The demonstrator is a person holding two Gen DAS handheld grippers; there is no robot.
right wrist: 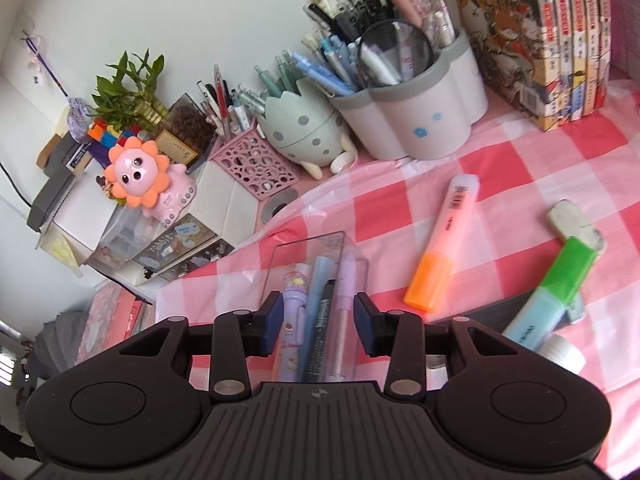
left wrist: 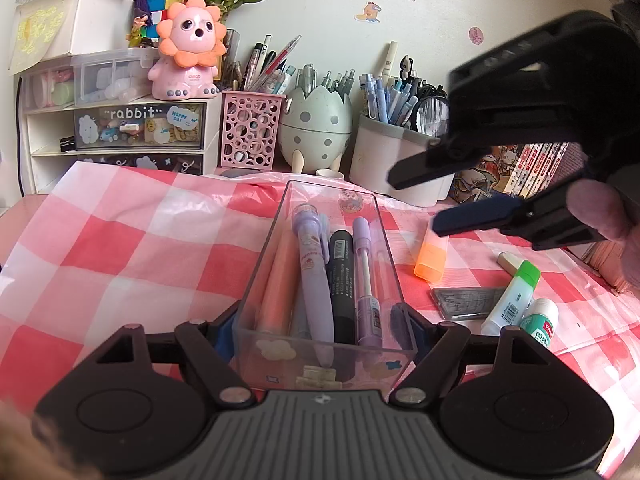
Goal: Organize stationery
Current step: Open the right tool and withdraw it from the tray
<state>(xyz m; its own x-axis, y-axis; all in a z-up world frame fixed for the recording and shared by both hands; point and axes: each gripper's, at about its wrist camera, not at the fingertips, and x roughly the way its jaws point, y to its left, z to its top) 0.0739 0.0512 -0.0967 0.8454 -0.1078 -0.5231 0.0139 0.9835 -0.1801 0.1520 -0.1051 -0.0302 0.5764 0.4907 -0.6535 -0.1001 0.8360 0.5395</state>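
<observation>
A clear plastic box (left wrist: 260,264) lies lengthwise on the pink checked cloth. It holds a purple pen (left wrist: 314,280), a black marker (left wrist: 342,280), a lilac pen (left wrist: 366,272) and an orange pen. My left gripper (left wrist: 322,338) is shut on the box's near end. My right gripper (right wrist: 320,320) hovers open above the box (right wrist: 304,246), nothing between its pads; from the left wrist it shows at the upper right (left wrist: 416,205). Loose on the cloth to the right lie an orange highlighter (right wrist: 442,244), a green highlighter (right wrist: 552,292), an eraser (right wrist: 576,222) and a glue stick (right wrist: 562,354).
Along the back wall stand a pink mesh holder (left wrist: 250,132), an egg-shaped pen cup (left wrist: 316,128), a white pen pot (left wrist: 390,152) and white drawers (left wrist: 120,132) with a pink lion toy. Books (right wrist: 560,40) stand at the back right. A grey flat case (left wrist: 464,300) lies under the green highlighter.
</observation>
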